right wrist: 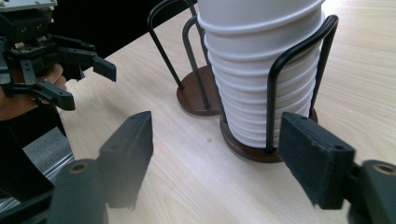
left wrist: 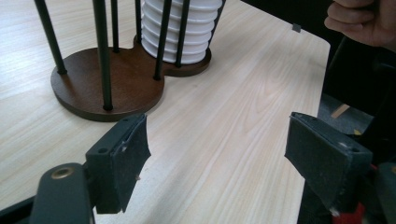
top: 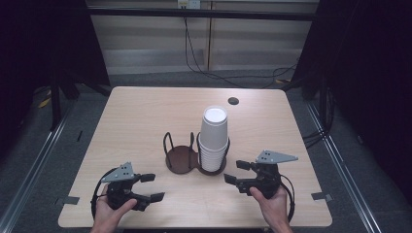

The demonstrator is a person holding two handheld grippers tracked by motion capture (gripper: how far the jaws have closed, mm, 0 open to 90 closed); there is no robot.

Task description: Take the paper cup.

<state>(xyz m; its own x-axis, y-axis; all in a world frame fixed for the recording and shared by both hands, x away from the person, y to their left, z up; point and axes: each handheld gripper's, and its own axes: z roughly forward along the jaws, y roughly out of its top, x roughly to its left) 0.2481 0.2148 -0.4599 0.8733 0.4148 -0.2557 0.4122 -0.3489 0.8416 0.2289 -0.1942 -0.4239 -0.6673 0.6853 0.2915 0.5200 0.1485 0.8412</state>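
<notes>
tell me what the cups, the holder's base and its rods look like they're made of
Cups: probably paper, matte white, with rolled rims showing as ridges down the stack.
Holder base: looks like wood with a smooth dark brown finish, though the grain is too faint to be sure.
Rods: thin bent black wire, likely coated metal with a slight sheen.

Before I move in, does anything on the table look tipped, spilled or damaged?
Nothing stands out. The stack of white paper cups sits upright in the right bay of the wire cup holder; its left bay is empty. No spill shows on the table.
</notes>
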